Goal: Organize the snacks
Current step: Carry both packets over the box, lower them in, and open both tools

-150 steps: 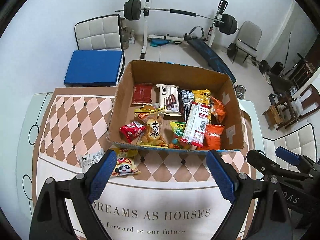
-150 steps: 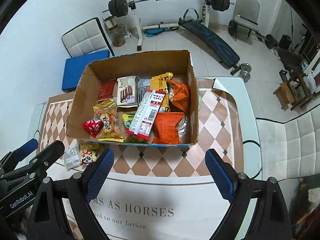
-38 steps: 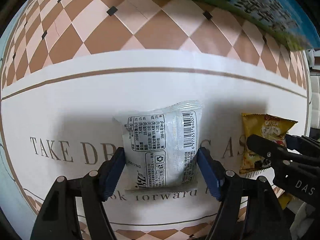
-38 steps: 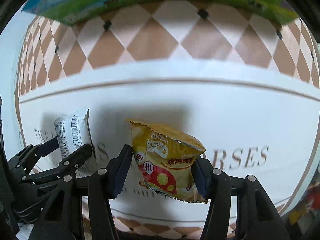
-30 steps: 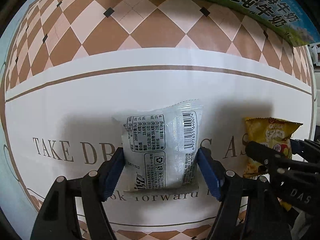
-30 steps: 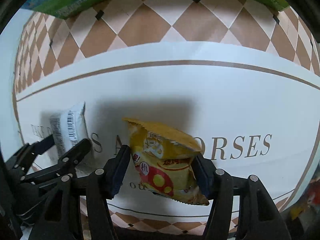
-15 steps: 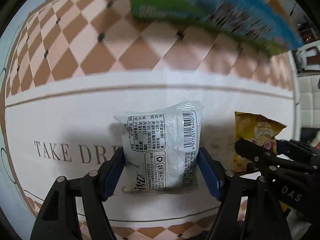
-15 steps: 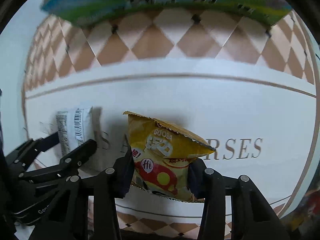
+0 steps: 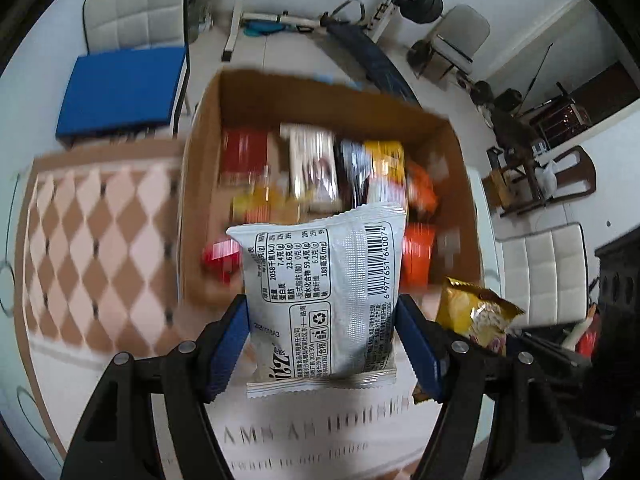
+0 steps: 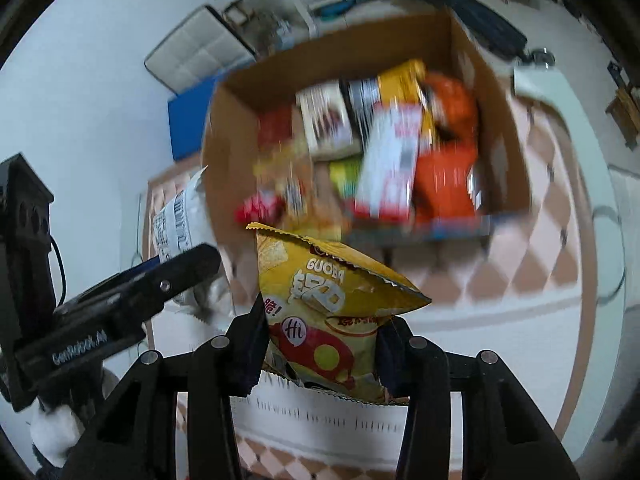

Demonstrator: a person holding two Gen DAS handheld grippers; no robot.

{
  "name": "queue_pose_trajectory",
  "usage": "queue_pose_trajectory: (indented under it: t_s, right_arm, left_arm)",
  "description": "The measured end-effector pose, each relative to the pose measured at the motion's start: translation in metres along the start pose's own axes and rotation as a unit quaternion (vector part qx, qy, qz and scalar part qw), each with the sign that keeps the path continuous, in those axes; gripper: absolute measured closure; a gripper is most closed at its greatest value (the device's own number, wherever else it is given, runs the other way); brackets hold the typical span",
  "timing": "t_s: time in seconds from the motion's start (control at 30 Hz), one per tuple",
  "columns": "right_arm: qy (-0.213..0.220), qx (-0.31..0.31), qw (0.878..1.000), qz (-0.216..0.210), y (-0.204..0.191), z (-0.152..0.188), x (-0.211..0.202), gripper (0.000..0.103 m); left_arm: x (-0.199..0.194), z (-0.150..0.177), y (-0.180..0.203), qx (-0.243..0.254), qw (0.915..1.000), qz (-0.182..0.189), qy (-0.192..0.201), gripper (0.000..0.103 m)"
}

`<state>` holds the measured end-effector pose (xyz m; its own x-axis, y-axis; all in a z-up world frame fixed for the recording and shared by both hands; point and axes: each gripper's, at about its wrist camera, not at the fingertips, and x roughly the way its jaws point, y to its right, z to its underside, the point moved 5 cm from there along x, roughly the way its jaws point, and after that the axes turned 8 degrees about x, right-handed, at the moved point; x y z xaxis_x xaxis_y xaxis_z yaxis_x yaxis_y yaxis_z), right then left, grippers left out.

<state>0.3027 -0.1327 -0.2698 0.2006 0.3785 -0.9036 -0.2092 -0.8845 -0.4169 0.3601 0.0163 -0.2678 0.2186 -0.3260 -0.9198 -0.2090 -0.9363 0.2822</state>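
My left gripper (image 9: 322,340) is shut on a white snack packet (image 9: 320,280) with a barcode and holds it in the air in front of the cardboard box (image 9: 200,184). My right gripper (image 10: 320,344) is shut on a yellow GUOBA snack bag (image 10: 324,300), also lifted off the table before the box (image 10: 212,160). The box holds several snack packs, blurred by motion. The yellow bag also shows in the left wrist view (image 9: 472,312), and the white packet in the right wrist view (image 10: 176,224).
The box stands on a table with a brown diamond-pattern cloth (image 9: 92,240). Behind the table are a blue-cushioned chair (image 9: 120,88), a weight bench with barbell (image 9: 360,40) and more chairs (image 9: 540,272) at the right.
Both grippers have lifted off the cloth with their snacks and tilted up, so the box and room are in view again. Both views blur from the motion.
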Motion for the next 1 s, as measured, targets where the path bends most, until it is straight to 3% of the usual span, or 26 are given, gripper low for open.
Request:
queue_pose_trajectory:
  t_s: [0.17, 0.27, 0.67, 0.73, 0.77, 0.8, 1.0]
  right_arm:
    - [0.014, -0.002, 1.0, 0.007, -0.008, -0.055, 0.01, 0.055]
    - [0.007, -0.001, 1.0, 0.016, -0.008, -0.083, 0.036, 0.055]
    - [-0.052, -0.001, 0.998, 0.038, -0.002, -0.12, 0.128, 0.053]
    - [-0.071, 0.004, 0.997, 0.039, 0.002, -0.122, 0.139, 0.038]
    - [-0.074, 0.003, 0.996, 0.046, 0.004, -0.123, 0.142, 0.011]
    - [-0.071, 0.0, 0.996, 0.059, 0.006, -0.124, 0.143, 0.005]
    - [-0.069, 0.0, 0.995, 0.077, 0.016, -0.126, 0.138, 0.005]
  left_arm:
    - [0.029, -0.064, -0.019, -0.004, 0.9995, -0.015, -0.026, 0.032]
    - [0.055, -0.082, -0.032, -0.003, 0.998, -0.03, -0.056, 0.032]
    - [0.12, -0.093, -0.056, -0.012, 0.9855, -0.048, -0.162, 0.032]
    - [0.124, -0.09, -0.057, -0.02, 0.9837, -0.046, -0.173, 0.026]
    - [0.126, -0.088, -0.057, -0.02, 0.983, -0.047, -0.176, 0.019]
    - [0.127, -0.088, -0.057, -0.018, 0.9829, -0.048, -0.177, 0.013]
    - [0.119, -0.084, -0.05, -0.013, 0.9864, -0.042, -0.158, 0.013]
